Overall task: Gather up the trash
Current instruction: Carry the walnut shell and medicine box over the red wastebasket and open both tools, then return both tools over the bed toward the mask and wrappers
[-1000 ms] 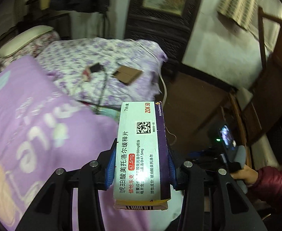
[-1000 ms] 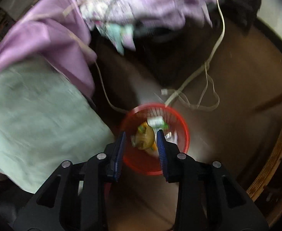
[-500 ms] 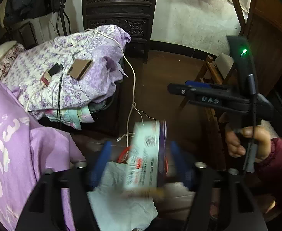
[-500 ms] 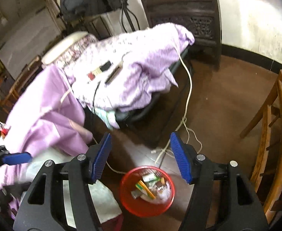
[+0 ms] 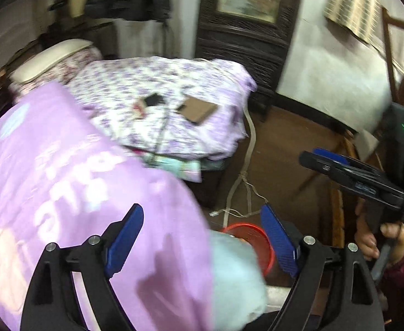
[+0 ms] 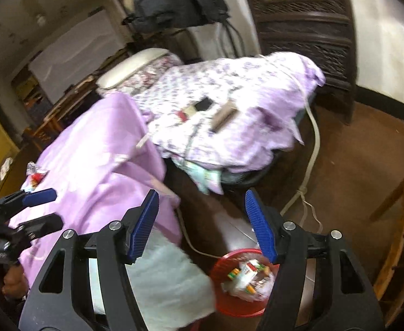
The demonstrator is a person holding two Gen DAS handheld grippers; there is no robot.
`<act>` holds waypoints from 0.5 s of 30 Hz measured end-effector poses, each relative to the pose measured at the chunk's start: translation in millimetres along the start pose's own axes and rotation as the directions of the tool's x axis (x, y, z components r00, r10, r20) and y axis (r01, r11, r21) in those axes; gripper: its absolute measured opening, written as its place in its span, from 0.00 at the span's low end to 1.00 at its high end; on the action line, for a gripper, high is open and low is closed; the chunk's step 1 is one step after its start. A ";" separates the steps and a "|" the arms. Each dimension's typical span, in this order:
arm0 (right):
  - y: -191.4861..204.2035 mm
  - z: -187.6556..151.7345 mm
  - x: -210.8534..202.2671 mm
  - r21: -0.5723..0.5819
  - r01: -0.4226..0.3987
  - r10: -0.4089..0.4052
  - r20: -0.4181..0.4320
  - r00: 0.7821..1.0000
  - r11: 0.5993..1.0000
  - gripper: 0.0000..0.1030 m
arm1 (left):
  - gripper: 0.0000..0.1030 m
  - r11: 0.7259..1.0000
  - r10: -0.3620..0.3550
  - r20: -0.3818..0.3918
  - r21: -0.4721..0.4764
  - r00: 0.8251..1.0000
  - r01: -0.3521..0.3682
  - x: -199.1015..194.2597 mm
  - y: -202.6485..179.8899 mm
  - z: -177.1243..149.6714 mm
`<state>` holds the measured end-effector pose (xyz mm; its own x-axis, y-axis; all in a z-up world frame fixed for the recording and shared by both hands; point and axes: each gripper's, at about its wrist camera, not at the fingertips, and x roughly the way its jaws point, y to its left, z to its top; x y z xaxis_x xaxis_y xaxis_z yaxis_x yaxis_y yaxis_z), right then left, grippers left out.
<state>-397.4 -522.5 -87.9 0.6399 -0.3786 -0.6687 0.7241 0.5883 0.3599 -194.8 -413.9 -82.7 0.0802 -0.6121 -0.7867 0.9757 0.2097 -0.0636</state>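
Note:
A red trash basket [image 6: 242,284] stands on the brown floor beside the bed, holding wrappers and a white medicine box [image 6: 247,271]. In the left wrist view its rim [image 5: 246,230] shows partly behind a pale cloth. My left gripper [image 5: 202,237] is open and empty above the purple quilt and the basket. My right gripper [image 6: 200,224] is open and empty, up above the basket. A crumpled wrapper [image 6: 35,176] lies on the purple quilt at the left. A brown flat box [image 5: 197,109] and a small black and red item [image 5: 149,102] lie on the flowered bedspread.
The purple quilt [image 5: 64,187] and flowered bedspread [image 6: 229,104] cover the bed. A white cable [image 6: 311,162] hangs to the floor. A wooden chair [image 6: 403,220] stands at the right. A dark carved cabinet [image 5: 246,35] is behind the bed. A pale cloth [image 6: 169,281] lies beside the basket.
My left gripper opened and the medicine box left it; the box now lies in the red basket. My right gripper opened earlier and has risen away from the basket.

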 end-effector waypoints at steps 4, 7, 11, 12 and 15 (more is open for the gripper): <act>54.2 8.8 5.0 -0.083 -0.062 0.064 0.013 0.998 0.995 0.68 | 0.85 0.995 0.087 0.037 -0.059 0.996 -0.085 -20.4 37.4 -6.6; 92.1 13.1 11.7 -0.131 -0.097 0.100 0.011 0.995 0.987 0.71 | 0.86 0.984 0.144 0.066 -0.116 0.987 -0.136 -37.8 71.5 -14.5; 146.5 18.1 23.8 -0.164 -0.163 0.167 0.013 0.986 0.973 0.75 | 0.89 0.963 0.214 0.081 -0.187 0.974 -0.196 -58.9 114.9 -28.2; 161.7 19.5 28.0 -0.166 -0.189 0.193 0.008 0.981 0.968 0.76 | 0.89 0.956 0.230 0.081 -0.204 0.970 -0.209 -62.8 125.3 -32.0; 196.8 20.3 41.0 -0.182 -0.238 0.239 -0.016 0.971 0.954 0.78 | 0.90 0.931 0.279 0.072 -0.264 0.958 -0.251 -78.6 163.5 -46.6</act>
<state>-223.4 -436.7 -31.2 0.7904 -0.2156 -0.5733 0.4918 0.7814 0.3842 -51.1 -296.0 -59.8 0.3636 -0.5828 -0.7267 0.8348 0.5501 -0.0236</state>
